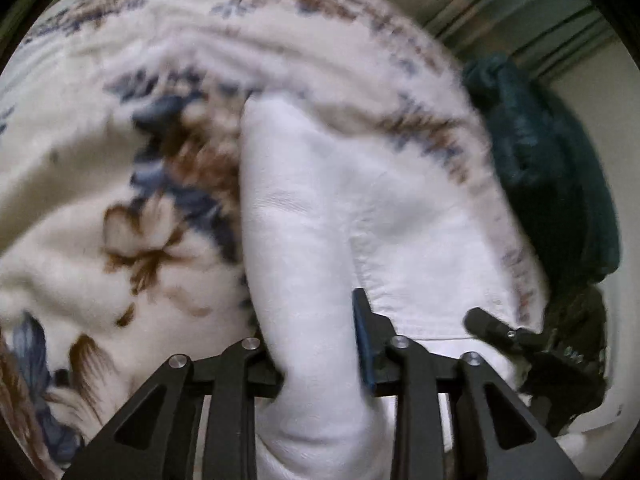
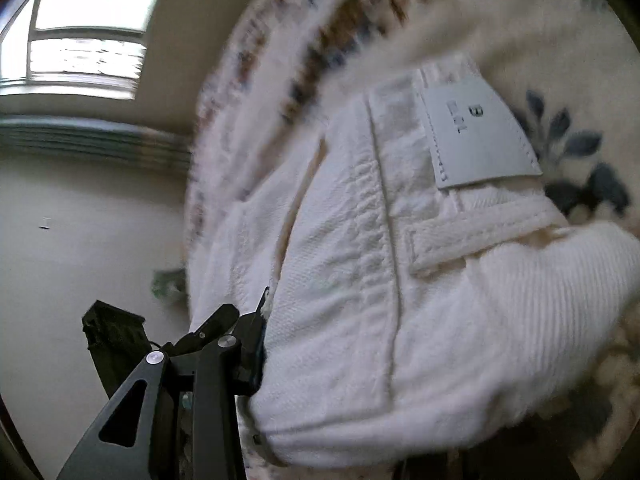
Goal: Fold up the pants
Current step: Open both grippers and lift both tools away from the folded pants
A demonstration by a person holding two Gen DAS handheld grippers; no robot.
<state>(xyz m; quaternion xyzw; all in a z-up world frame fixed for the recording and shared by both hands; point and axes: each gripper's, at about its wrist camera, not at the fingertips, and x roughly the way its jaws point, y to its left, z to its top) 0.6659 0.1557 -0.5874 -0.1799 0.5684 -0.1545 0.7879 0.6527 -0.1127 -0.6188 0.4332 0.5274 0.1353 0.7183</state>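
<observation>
Left gripper point(image 1: 320, 364) clamped on a thick fold of white pants point(image 1: 304, 216). Right gripper point(image 2: 340, 360) buried in the waistband, state unclear. Beneath, floral blanket point(image 1: 100, 208); beyond, dark green bundle point(image 1: 552, 168), window point(image 2: 84, 28).

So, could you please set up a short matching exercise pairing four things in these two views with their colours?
Things:
1. pants
2. blanket
3. brand patch
4. bundle beside the bed

Colours:
A. dark teal
B. cream with blue and brown flowers
C. plain white
D. pale grey with dark lettering

Pairs: 1-C, 2-B, 3-D, 4-A
</observation>
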